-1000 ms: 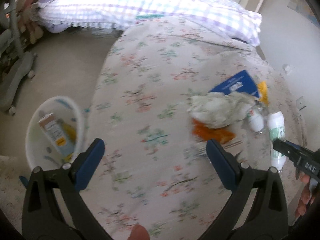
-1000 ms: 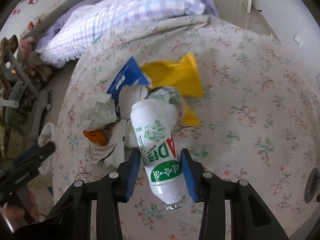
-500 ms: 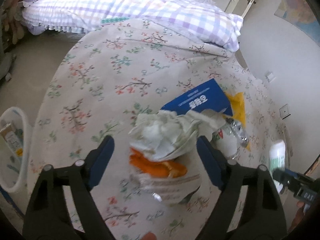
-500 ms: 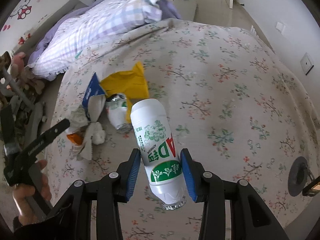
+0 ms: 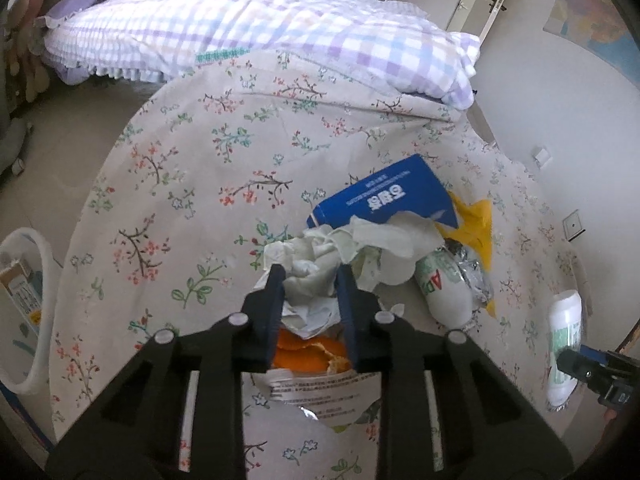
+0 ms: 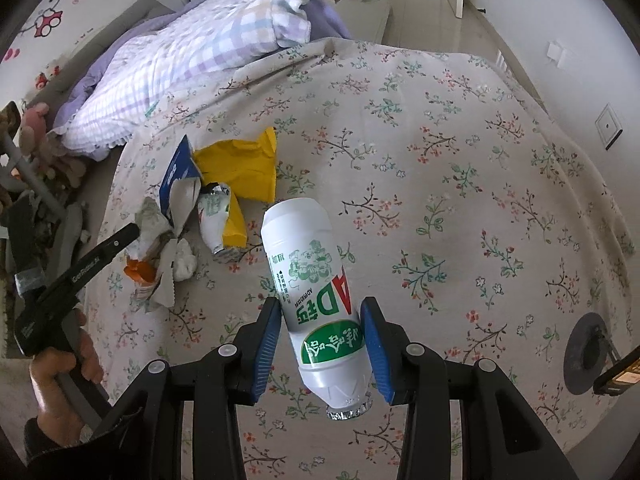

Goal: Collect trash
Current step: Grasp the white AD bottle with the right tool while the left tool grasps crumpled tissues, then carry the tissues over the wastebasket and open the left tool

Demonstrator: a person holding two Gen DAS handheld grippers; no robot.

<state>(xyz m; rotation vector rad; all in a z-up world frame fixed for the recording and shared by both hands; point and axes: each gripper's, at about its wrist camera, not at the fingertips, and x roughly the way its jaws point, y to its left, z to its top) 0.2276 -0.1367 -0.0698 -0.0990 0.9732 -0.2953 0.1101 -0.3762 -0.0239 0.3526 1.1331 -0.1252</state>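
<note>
The right gripper point(image 6: 320, 344) clamps a white plastic bottle point(image 6: 316, 292) between its blue pads, lifted clear of the bed point(image 6: 460, 184); the bottle carries a green and red label and hangs neck down, base tilted away. The left gripper point(image 5: 310, 280) has just been closing its jaws, and they now press on a crumpled wad of white tissue point(image 5: 320, 264) at the near end of the litter heap; orange peel point(image 5: 308, 354) and a torn printed paper point(image 5: 320, 392) lie directly under the fingers. Just beyond the tissue lie a second, crushed bottle point(image 5: 444, 292) with foil at its mouth, a blue carton point(image 5: 384, 200) and a yellow wrapper point(image 5: 476, 220), all touching or overlapping. The heap sits near the bed's left edge in the right wrist view; the floral cover to its right is open. A white bin point(image 5: 36, 312) stands on the floor beside the bed; a checked pillow point(image 5: 256, 36) bounds the far end.
</note>
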